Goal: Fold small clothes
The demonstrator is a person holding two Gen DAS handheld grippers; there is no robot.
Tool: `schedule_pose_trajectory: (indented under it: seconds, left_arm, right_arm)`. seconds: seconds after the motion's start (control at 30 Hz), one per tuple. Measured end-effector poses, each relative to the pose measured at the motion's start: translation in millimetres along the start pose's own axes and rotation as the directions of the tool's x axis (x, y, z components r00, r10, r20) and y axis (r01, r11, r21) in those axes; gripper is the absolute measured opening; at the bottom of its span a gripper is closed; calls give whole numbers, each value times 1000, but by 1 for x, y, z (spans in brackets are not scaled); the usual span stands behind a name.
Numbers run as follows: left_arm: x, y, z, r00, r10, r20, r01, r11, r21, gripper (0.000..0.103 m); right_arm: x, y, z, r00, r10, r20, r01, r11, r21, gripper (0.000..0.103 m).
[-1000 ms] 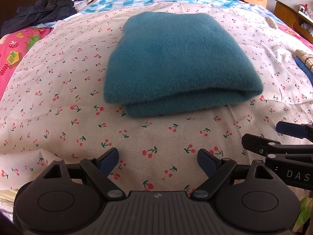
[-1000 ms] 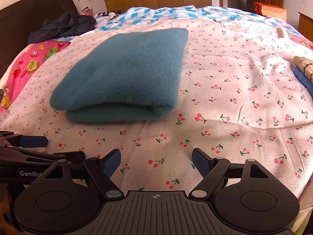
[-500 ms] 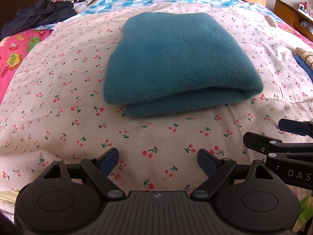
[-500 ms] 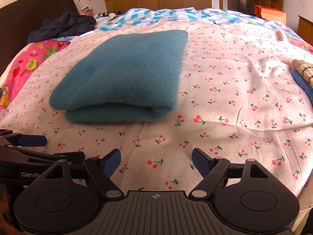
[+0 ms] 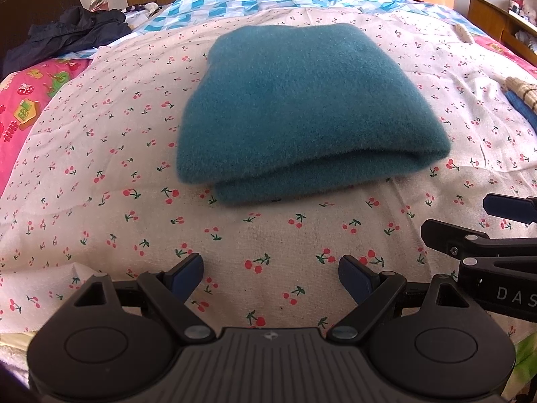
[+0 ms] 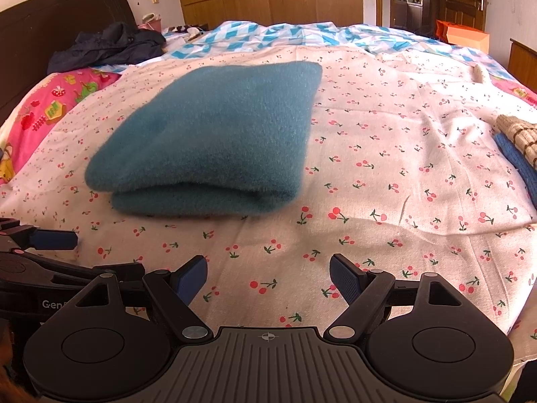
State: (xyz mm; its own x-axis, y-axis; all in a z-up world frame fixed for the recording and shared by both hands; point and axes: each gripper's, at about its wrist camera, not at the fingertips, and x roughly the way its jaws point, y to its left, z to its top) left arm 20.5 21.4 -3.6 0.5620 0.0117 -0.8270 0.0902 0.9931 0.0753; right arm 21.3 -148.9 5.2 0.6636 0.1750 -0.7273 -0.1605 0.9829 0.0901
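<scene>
At the far left, a dark jacket [image 5: 67, 35] is heaped near the headboard, beside a pink patterned cover [image 5: 23, 114]. The left gripper [image 5: 270, 277] is held low over the cherry-print sheet [image 5: 110, 154], its jaws spread wide and empty. Ahead of it, near the middle of the bed, the teal fleece garment [image 5: 302, 107] lies folded, its doubled edge facing the grippers and well apart from both. Over the last second almost nothing has changed: the garment has kept its shape and place, and only a slight drift of both views is noted (the grippers have stayed off the fabric). From this it is judged that this fold is finished. To the right, the right gripper [image 6: 267, 277] is likewise parted and empty. At the far right edge, a beige checked cloth [image 6: 518, 136] lies on a blue cloth [image 6: 517, 161].
</scene>
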Motion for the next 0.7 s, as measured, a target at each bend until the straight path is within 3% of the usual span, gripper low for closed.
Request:
schedule_pose_trajectory:
  seconds: [0.7]
  left_arm:
    - [0, -1, 0, 1000, 11, 1, -11, 1000, 3, 92]
  right_arm:
    - [-2, -2, 1, 1000, -23, 12, 23, 1000, 2, 84]
